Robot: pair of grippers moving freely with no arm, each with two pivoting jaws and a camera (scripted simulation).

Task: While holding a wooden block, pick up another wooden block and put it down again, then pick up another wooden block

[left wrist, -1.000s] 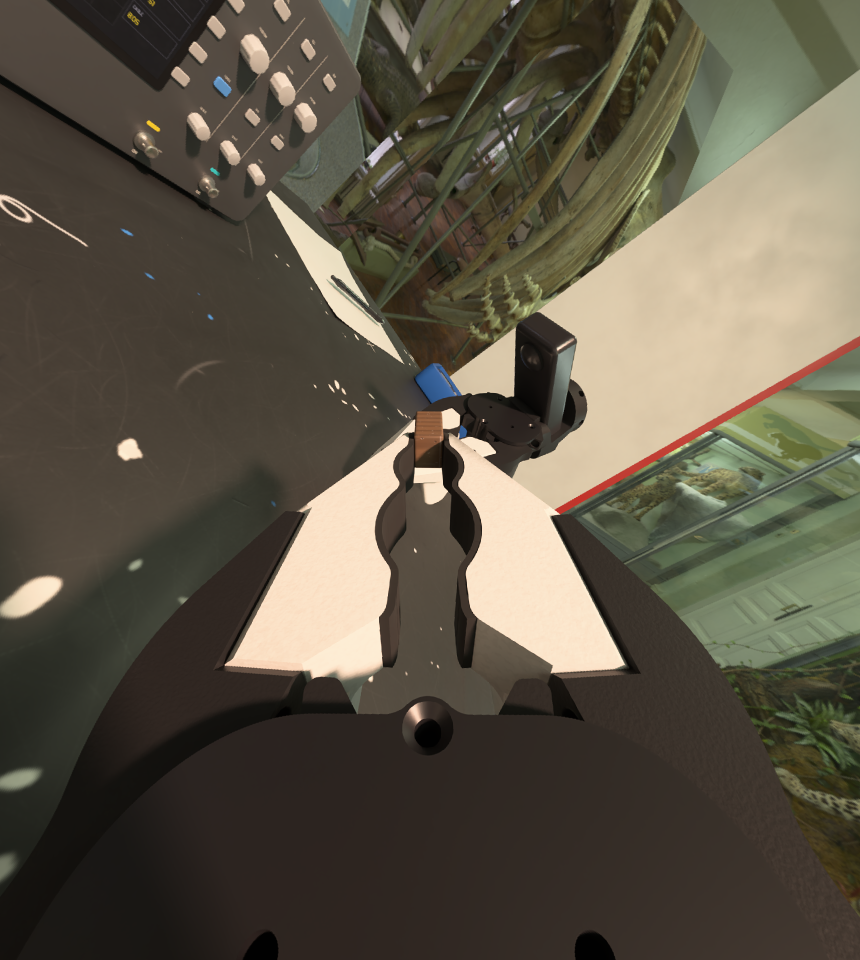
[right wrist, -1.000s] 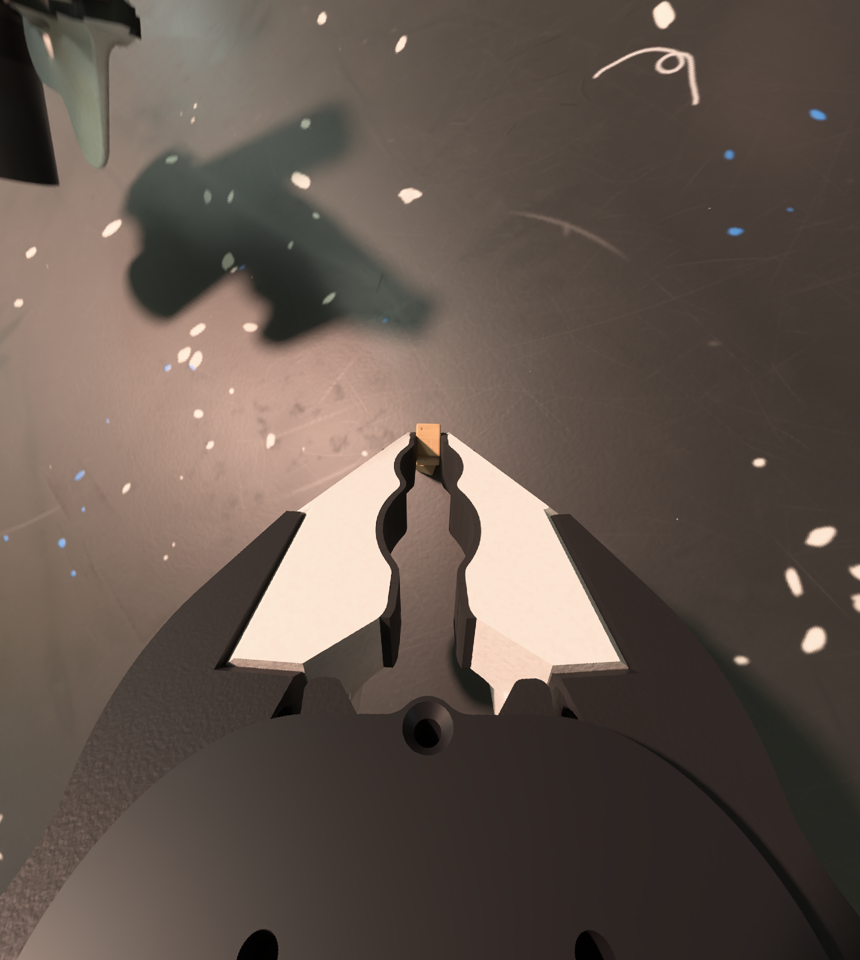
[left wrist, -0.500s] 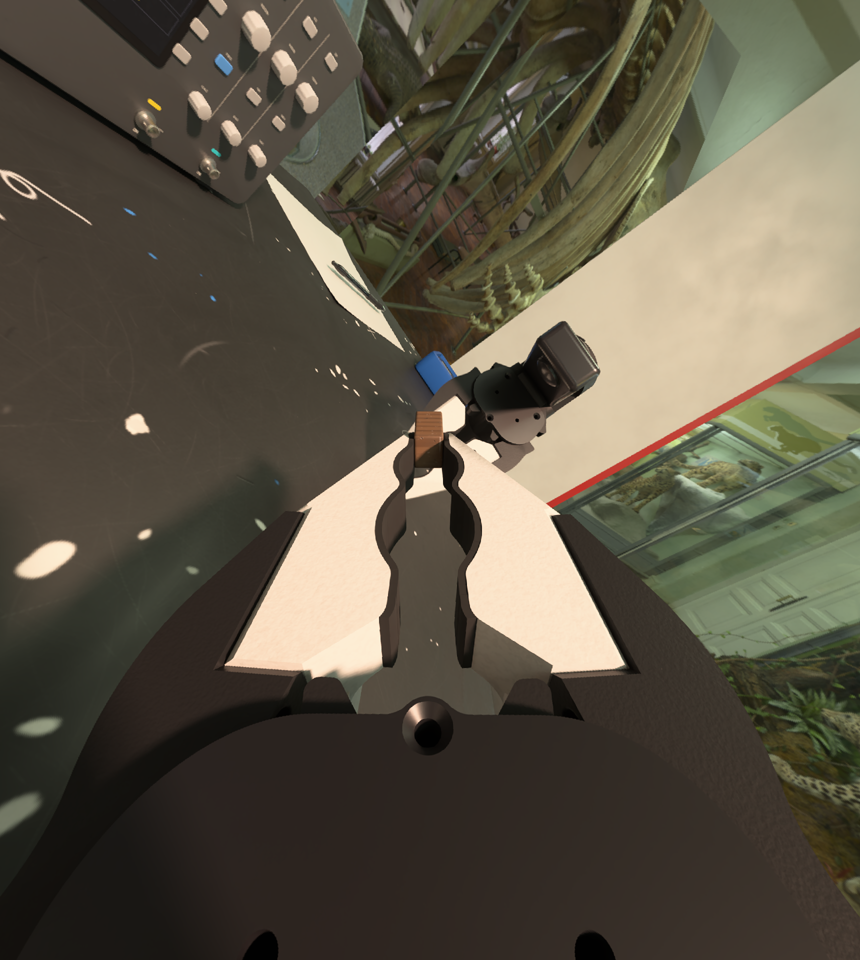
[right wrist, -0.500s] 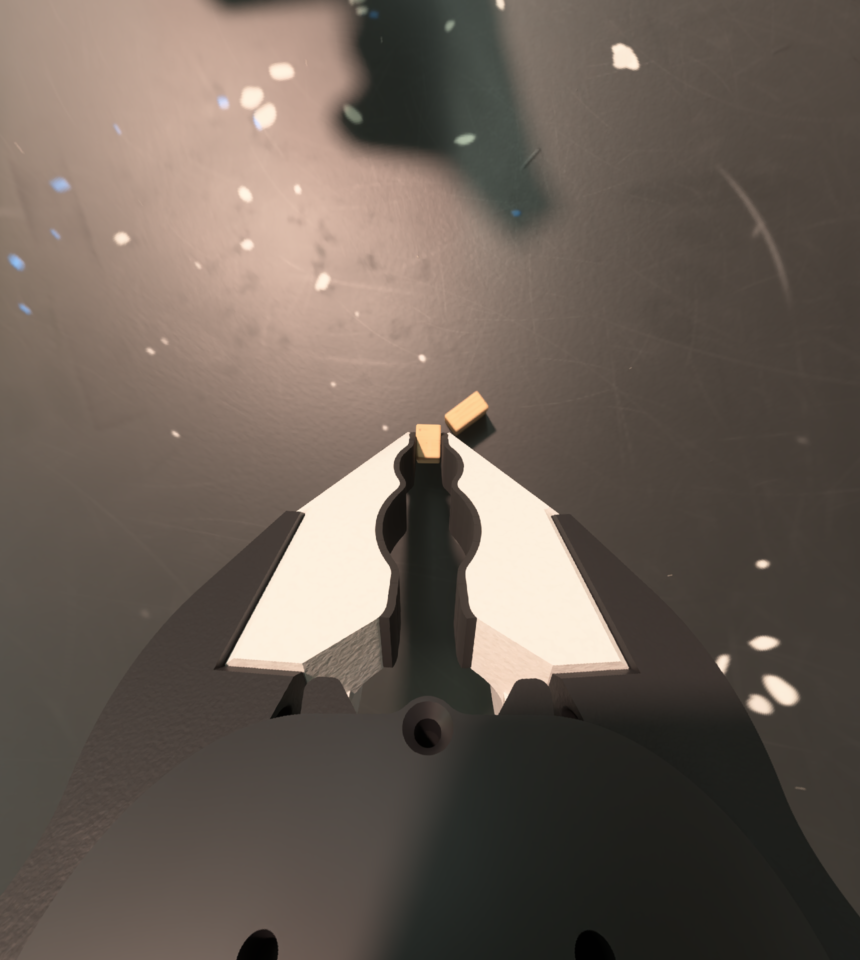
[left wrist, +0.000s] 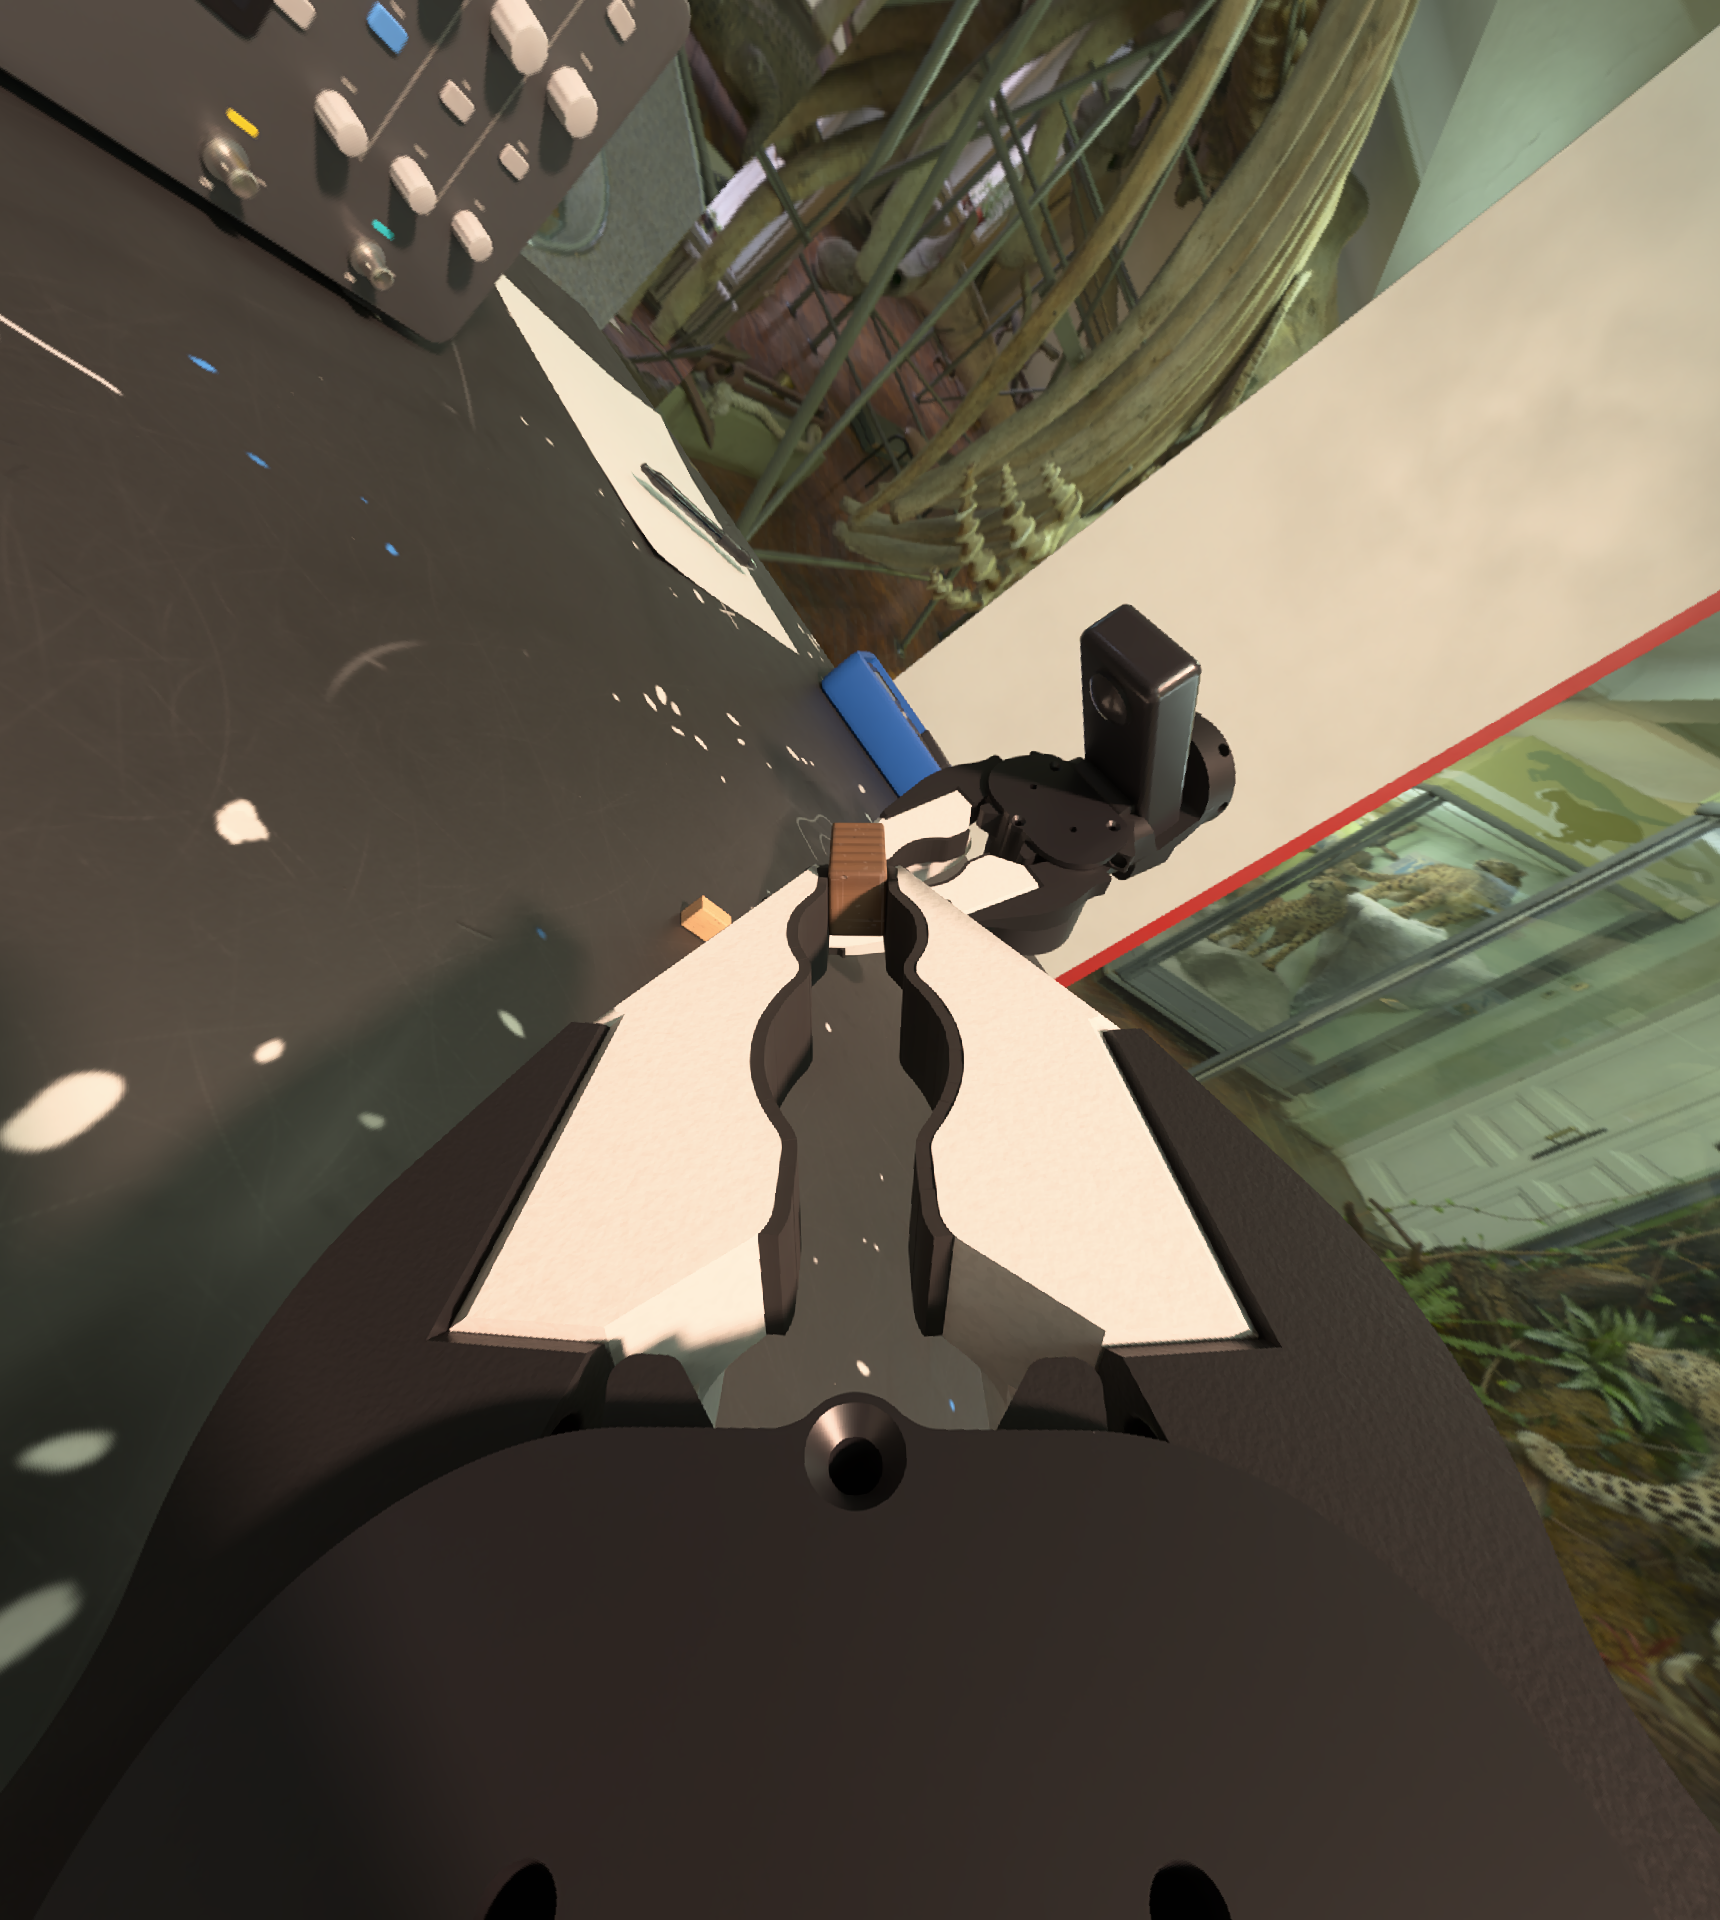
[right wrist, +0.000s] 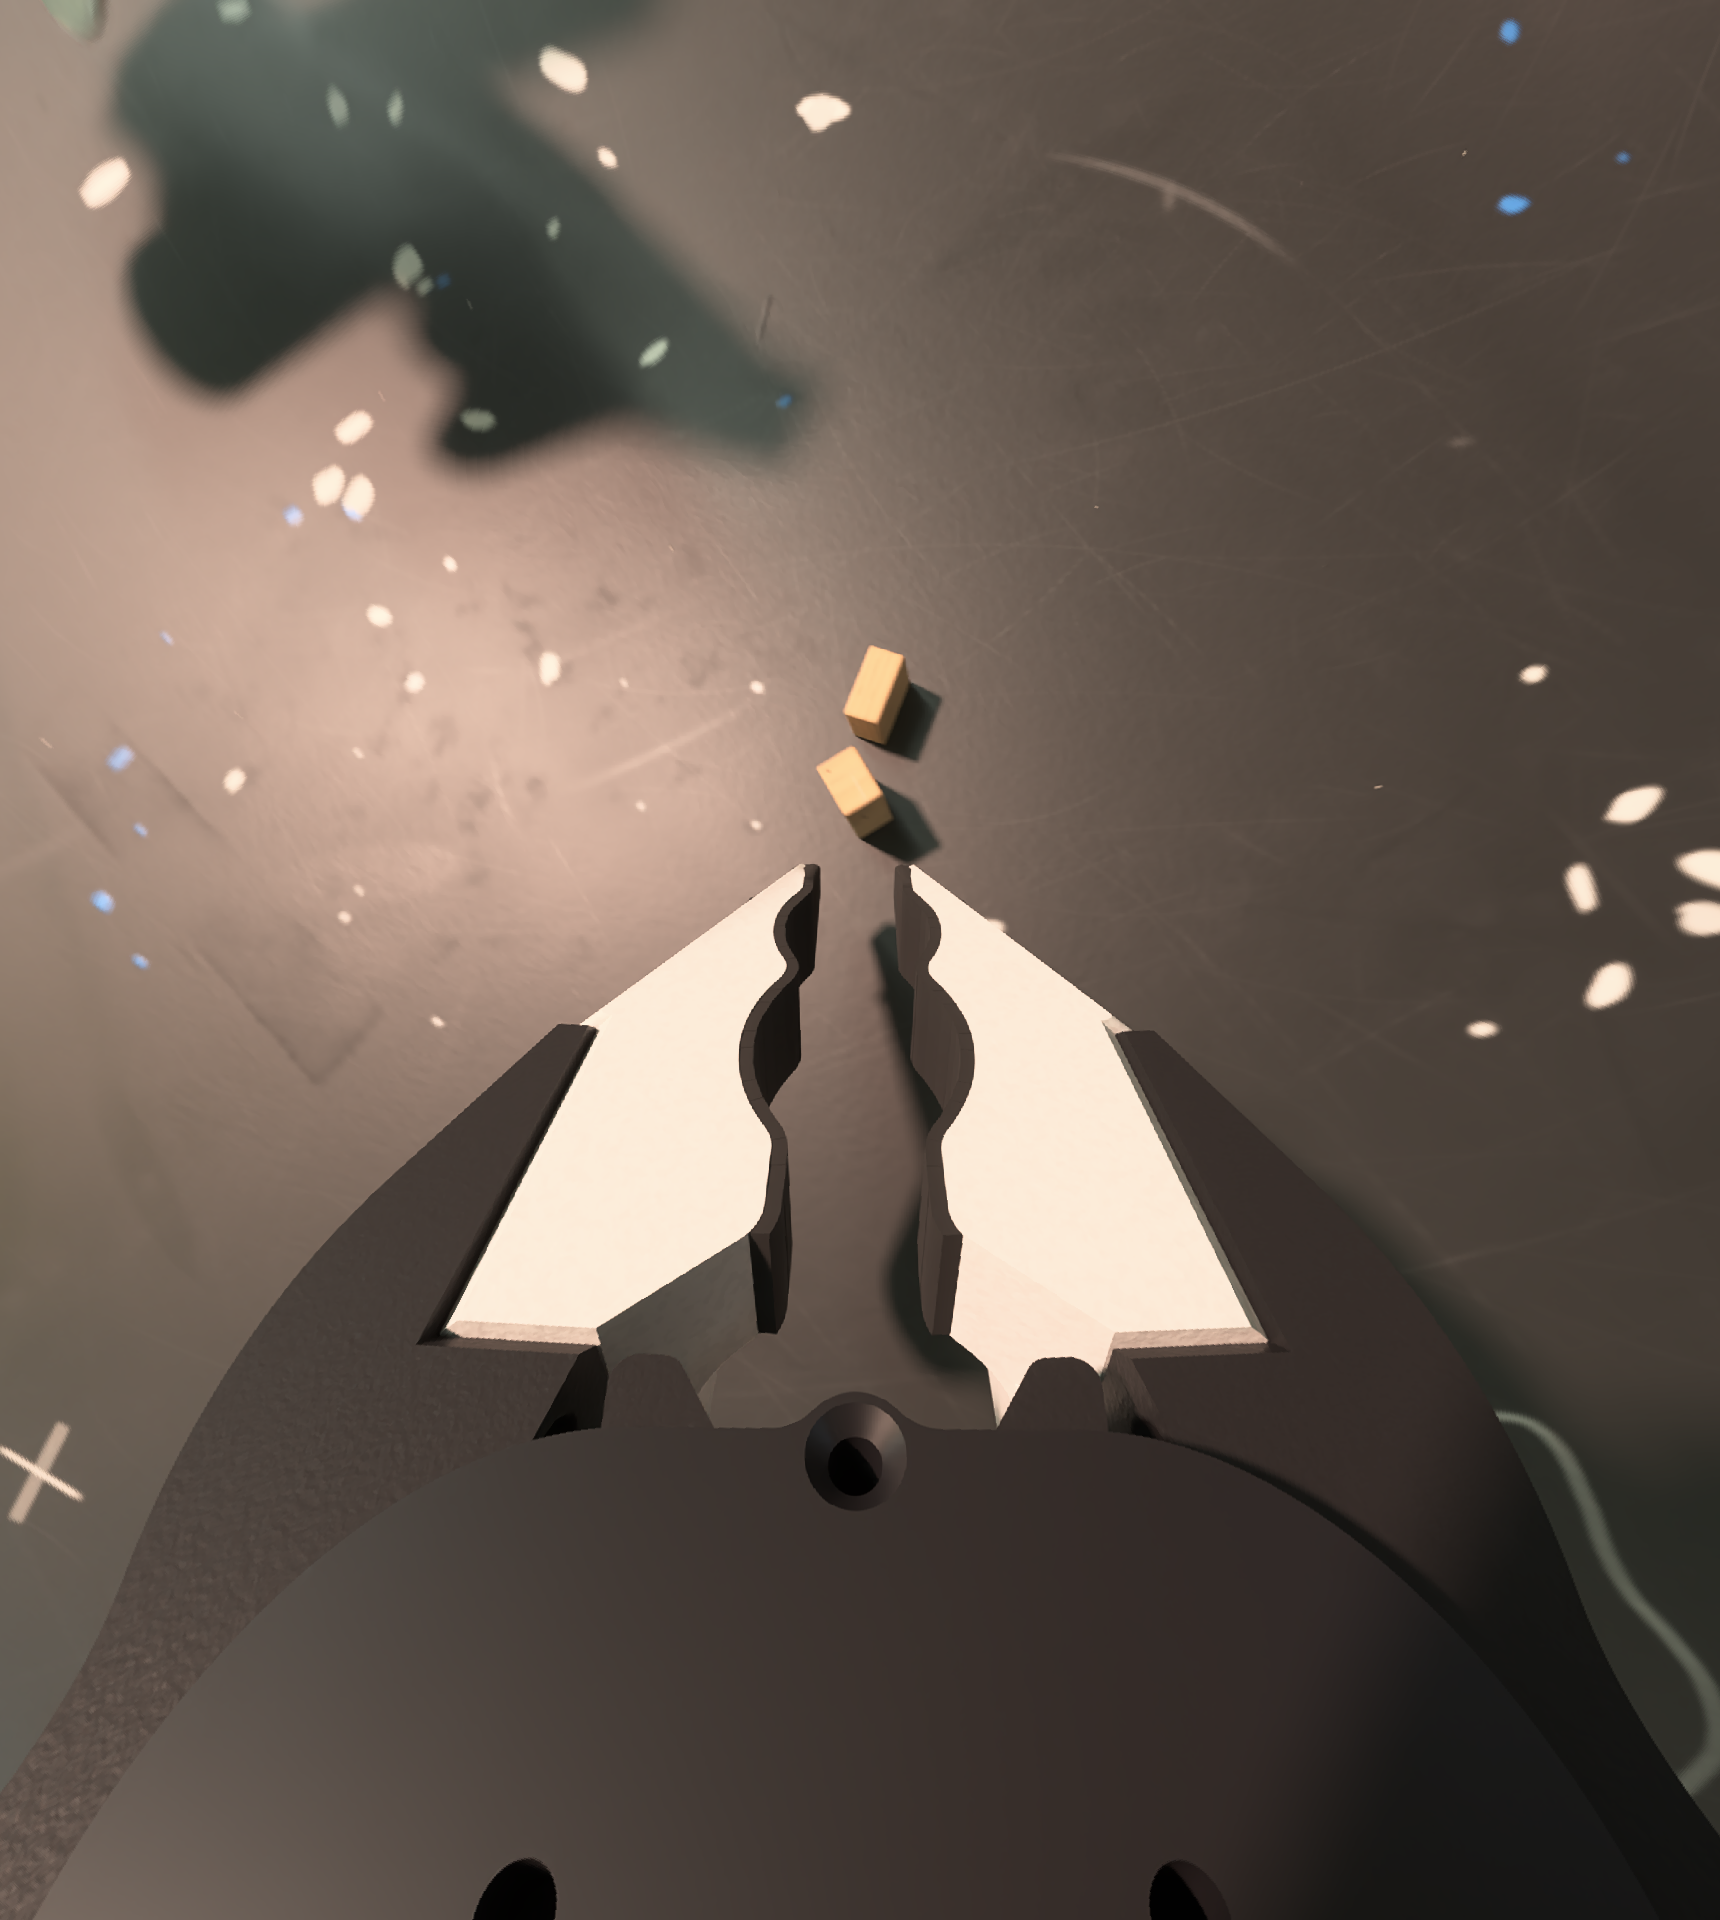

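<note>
With my left gripper [left wrist: 857, 883] pinching its dark brown wooden block [left wrist: 856, 871], I'd centre my spread right gripper [right wrist: 856, 881] squarely over the nearer pale rectangular wooden block [right wrist: 852, 792] on the dark counter [right wrist: 1251, 582].

Both grippers share one build: the left gripper [left wrist: 857, 883] and right gripper [right wrist: 856, 878] have dark textured housings, cream wavy-edged fingers and a round central screw hole

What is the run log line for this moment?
left gripper: shut on dark block | right gripper: open, empty | two light blocks: on table
</note>
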